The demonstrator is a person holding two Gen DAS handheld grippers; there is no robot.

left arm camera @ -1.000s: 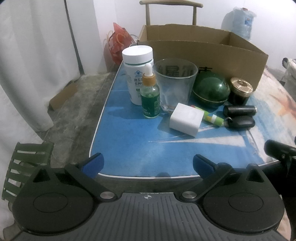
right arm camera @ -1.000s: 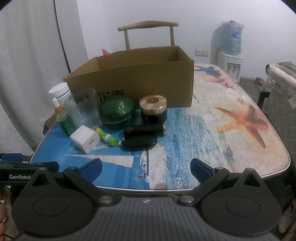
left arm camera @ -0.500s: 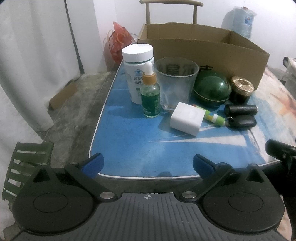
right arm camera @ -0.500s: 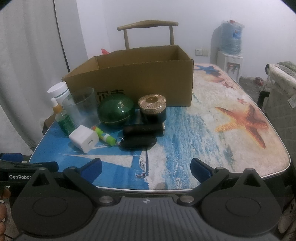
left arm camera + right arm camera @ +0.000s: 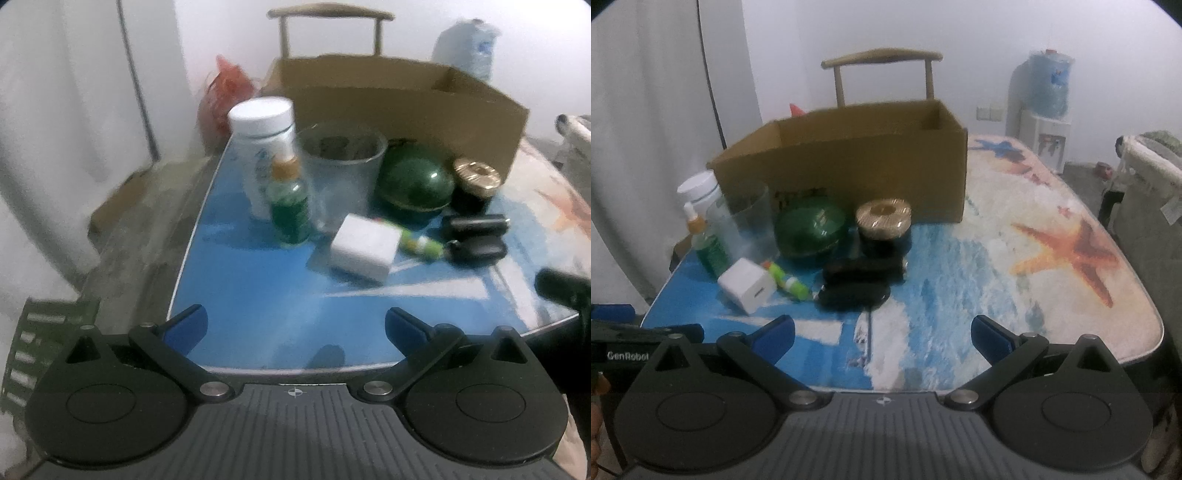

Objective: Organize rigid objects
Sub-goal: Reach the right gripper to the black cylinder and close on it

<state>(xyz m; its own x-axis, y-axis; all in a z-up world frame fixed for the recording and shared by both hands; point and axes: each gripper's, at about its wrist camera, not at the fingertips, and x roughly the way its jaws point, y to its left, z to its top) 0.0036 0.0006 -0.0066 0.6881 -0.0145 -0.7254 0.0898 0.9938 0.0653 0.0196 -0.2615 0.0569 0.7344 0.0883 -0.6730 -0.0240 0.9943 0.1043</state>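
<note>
Nothing is packed yet, judging by the layout. Both the left gripper (image 5: pixel 293 325) and right gripper (image 5: pixel 882 334) hover at the desk's (image 5: pixel 1052 280) near edge, jaws spread wide and empty. The objects (white charger cube (image 5: pixel 748 290), green dome (image 5: pixel 812 230), gold-lidded jar (image 5: pixel 884 227)) cluster toward the left edge, just before the open cardboard box (image 5: pixel 857 162).

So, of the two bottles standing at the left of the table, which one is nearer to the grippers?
The small green dropper bottle with the orange collar. It stands in front of the taller white bottle with the wide white cap, which is closer to the cardboard box.
</note>
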